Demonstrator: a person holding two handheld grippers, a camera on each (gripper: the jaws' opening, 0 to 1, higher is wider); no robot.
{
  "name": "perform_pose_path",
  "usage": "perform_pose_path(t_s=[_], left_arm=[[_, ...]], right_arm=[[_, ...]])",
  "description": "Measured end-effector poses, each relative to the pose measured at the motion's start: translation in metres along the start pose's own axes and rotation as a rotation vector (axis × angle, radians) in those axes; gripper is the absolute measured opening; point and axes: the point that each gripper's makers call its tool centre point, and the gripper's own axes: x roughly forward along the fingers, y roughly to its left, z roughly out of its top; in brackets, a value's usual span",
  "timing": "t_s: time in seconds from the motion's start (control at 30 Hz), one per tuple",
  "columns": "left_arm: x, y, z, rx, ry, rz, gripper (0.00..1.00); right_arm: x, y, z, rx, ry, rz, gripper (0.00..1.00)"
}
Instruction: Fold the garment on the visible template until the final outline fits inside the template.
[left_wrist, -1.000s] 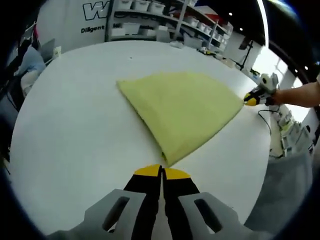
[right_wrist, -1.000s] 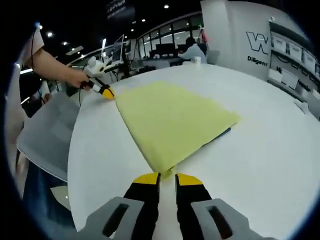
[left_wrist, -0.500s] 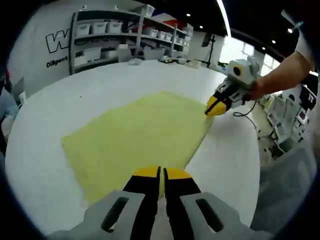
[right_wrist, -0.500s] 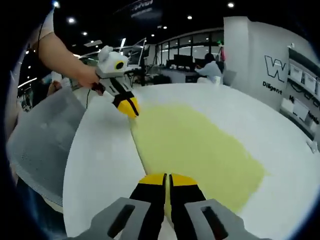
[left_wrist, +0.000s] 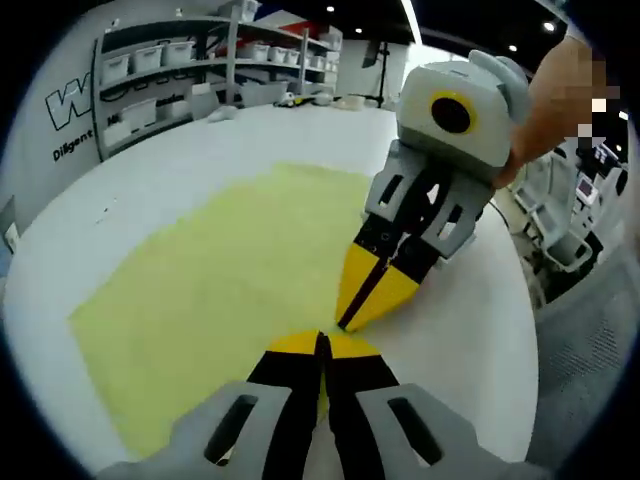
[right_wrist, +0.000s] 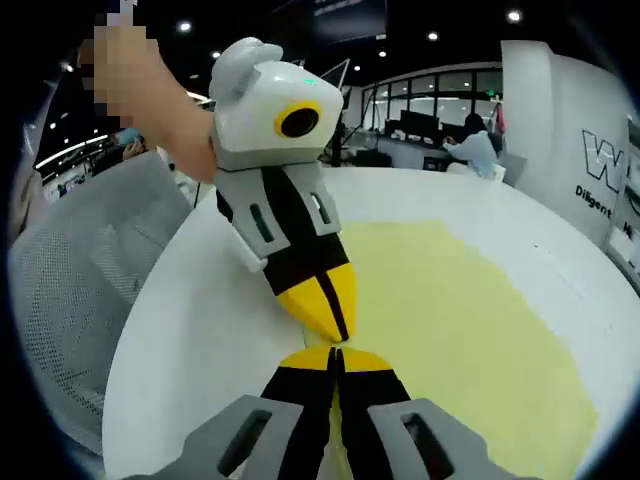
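Garment (left_wrist: 215, 290), a pale yellow cloth, lies flat on the white round table (left_wrist: 160, 170). Both grippers meet tip to tip at its near edge: the left gripper (left_wrist: 322, 345) and the right gripper (right_wrist: 336, 356) each have jaws pressed together, apparently pinching the fabric edge, though the cloth between them is hard to make out. A weak pinch could let one corner slip, skewing the fold. Wall lettering (left_wrist: 72, 100) reads a large "W" above "Diligent".

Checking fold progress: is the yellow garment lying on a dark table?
No. The yellow garment lies on a white table, with the left gripper and right gripper meeting at its edge.
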Motion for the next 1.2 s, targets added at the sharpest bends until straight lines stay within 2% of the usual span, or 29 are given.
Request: perform_pose_path(t_s=[0.23, 0.33, 0.47, 0.67, 0.9, 1.07, 1.13, 1.2], left_arm=[[-0.008, -0.003, -0.005, 0.006, -0.025, -0.004, 0.00], [-0.016, 0.004, -0.013, -0.020, -0.041, 0.016, 0.03], [-0.027, 0.007, -0.023, -0.052, -0.052, 0.032, 0.06], [-0.037, 0.017, -0.028, -0.118, -0.076, 0.063, 0.06], [-0.050, 0.031, -0.036, -0.194, -0.090, 0.122, 0.06], [-0.067, 0.043, -0.052, -0.255, -0.089, 0.171, 0.10], [-0.075, 0.049, -0.058, -0.248, -0.085, 0.197, 0.06], [-0.082, 0.050, -0.063, -0.287, -0.090, 0.208, 0.04]], right_arm=[[-0.020, -0.007, -0.013, 0.093, -0.064, -0.029, 0.00], [-0.032, -0.009, -0.020, 0.098, -0.067, -0.049, 0.00], [-0.050, -0.020, -0.034, 0.150, -0.079, -0.094, 0.00], [-0.075, -0.026, -0.051, 0.170, -0.082, -0.133, 0.00], [-0.103, -0.031, -0.070, 0.188, -0.083, -0.195, 0.00], [-0.116, -0.032, -0.076, 0.198, -0.097, -0.224, 0.00], [-0.120, -0.032, -0.079, 0.203, -0.095, -0.236, 0.00], [-0.124, -0.032, -0.084, 0.215, -0.099, -0.248, 0.00]])
